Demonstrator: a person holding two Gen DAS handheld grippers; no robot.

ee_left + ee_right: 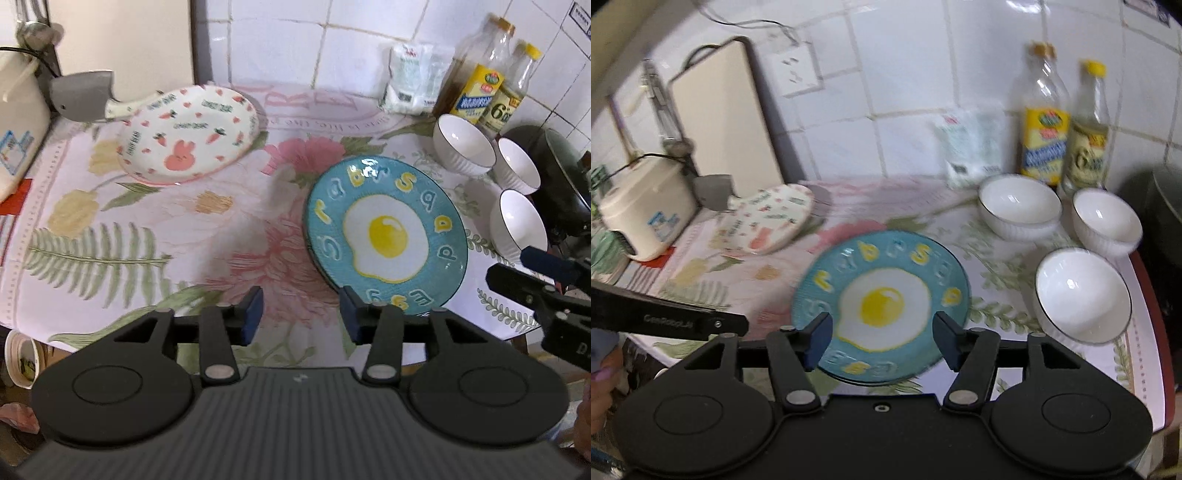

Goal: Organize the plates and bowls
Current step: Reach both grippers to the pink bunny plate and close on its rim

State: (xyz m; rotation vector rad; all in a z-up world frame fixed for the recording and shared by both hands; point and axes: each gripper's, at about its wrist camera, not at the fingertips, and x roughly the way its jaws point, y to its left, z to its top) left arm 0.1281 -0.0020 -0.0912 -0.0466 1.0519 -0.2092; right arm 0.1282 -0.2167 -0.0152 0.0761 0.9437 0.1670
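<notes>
Two claws, both ours, hang parted and empty over the bench (122, 236): the left claw (301, 314) above bare floral cloth by the blue egg plate (386, 236), the right claw (882, 341) above that plate's near rim. We see open cloth between the egg plate and the rabbit plate (188, 134), which lies toward the back left. Three white bowls (1082, 295) crowd the right edge, the nearest just beside the egg plate.
</notes>
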